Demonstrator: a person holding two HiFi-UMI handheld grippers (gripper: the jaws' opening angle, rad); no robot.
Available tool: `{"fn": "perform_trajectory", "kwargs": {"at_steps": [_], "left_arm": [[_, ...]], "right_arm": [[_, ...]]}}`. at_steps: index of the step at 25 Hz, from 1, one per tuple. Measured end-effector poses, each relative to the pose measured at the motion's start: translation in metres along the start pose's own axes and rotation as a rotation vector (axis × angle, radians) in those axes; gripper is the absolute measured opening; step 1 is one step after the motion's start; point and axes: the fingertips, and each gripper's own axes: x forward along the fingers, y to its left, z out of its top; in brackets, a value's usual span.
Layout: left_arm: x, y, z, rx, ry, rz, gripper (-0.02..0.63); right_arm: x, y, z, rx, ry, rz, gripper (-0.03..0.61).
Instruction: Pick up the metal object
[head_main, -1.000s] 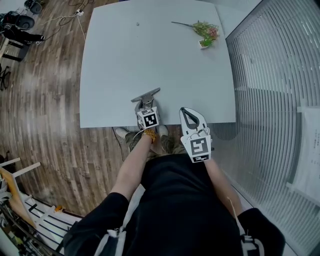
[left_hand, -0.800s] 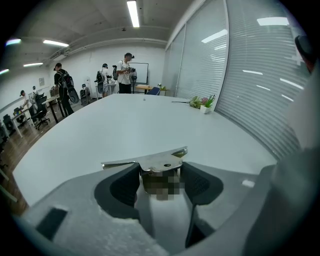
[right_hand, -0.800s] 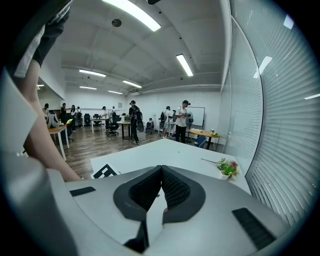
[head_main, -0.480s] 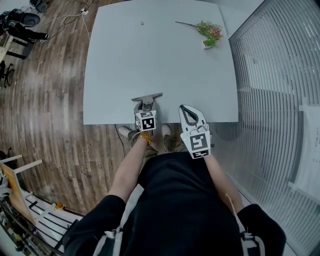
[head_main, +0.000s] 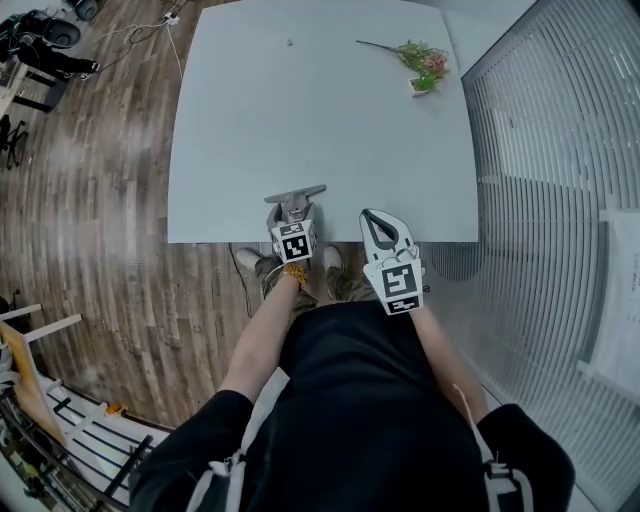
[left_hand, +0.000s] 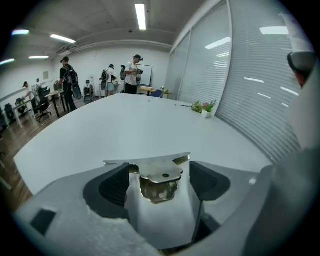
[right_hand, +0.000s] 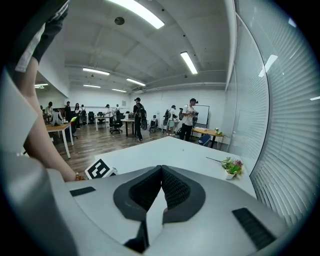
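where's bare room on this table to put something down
The whole middle and left of the pale grey table is bare, between the silver metal bracket at the near edge and the tiny dark speck far off. Crowded: far right corner, pink-flowered green sprig with white pot.

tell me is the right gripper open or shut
Shut. In the right gripper view the right gripper has its two dark fingers meeting at the tips, with nothing between them.
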Motion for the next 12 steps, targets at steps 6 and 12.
{"fn": "perform_trajectory", "kwargs": {"at_steps": [6,12], "left_arm": [[0.009,0.006,0.002,-0.190,0.032,0.072,0.394],[0.023,0.006,-0.008,-0.099,0.071,0.094,0.346]], "right_arm": [[0.005,0.011,0.002,-0.026,0.008,0.024,0.000],[0.008,0.013,0.002,-0.050,0.015,0.028,0.000]]}}
